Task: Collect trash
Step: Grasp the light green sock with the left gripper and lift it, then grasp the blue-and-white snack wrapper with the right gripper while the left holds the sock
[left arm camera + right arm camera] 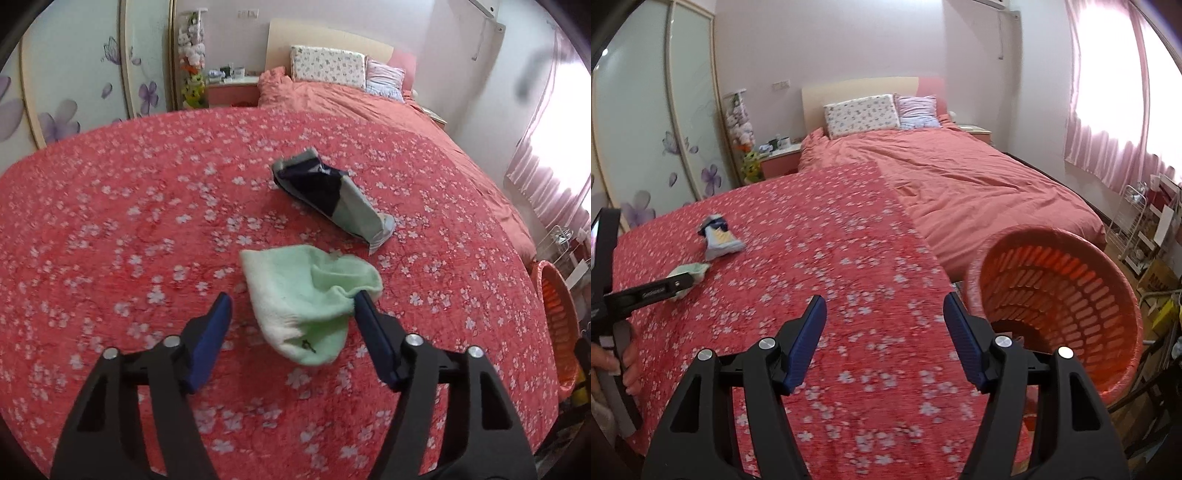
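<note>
Two socks are lying on the floral bedspread [147, 221]: the green sock [306, 306] is sitting between the left gripper [291, 310]'s parted fingers, unclamped; the right gripper [884, 314] is hovering spread and empty beside the orange basket [1071, 295]; squeezing mid-fabric should be gripping best

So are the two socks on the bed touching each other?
Apart. The left wrist view shows patterned bedspread between the green sock and the dark-and-grey sock.

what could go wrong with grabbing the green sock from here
The left gripper straddles the green sock, but only its right finger touches a bunched edge, so closing may pinch just a fold or the floral bedspread. The orange basket sits tilted off the bed's edge, so a drop could miss.
</note>
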`<state>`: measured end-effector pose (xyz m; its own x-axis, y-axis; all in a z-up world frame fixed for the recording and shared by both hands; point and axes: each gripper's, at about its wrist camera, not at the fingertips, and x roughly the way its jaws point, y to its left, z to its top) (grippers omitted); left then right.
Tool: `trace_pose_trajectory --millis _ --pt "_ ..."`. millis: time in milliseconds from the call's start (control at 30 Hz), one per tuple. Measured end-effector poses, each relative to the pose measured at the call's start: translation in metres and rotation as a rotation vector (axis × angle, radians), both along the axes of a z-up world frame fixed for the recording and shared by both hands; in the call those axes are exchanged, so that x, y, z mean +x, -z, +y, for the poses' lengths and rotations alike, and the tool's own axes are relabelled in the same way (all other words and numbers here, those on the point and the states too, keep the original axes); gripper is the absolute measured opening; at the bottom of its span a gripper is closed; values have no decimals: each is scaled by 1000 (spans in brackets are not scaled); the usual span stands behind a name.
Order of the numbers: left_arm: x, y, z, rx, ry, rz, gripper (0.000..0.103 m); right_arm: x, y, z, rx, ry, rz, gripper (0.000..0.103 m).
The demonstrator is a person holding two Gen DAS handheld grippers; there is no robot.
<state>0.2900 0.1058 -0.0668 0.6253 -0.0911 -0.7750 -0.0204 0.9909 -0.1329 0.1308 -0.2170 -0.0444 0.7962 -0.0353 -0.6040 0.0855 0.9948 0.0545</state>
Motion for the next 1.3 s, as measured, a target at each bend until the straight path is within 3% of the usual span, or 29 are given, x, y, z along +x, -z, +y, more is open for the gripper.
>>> trace_pose_trajectory --millis 100,167,267,367,700,867,1000,1300 --pt "3 0 -5 -10 3 -7 51 2 1 9 -11 -17 7 66" --pt "4 0 -7 -20 12 -11 36 4 2 14 -17 -28 12 66" --pt "4 0 -8 -12 23 -23 21 6 4 23 -27 -46 18 66" --pt "3 0 -2 -12 27 -36 13 8 5 30 -37 -61 22 66" --pt "-5 -5 73 86 -127 -45 12 28 6 62 -45 -131 34 66" --pt "-8 -4 111 46 -190 -31 17 51 7 94 -17 -207 47 66" --pt "-8 -3 114 31 -187 -23 17 67 7 117 -2 -253 45 65" --pt "-8 1 122 -20 -187 -20 19 111 11 161 40 -305 100 54"
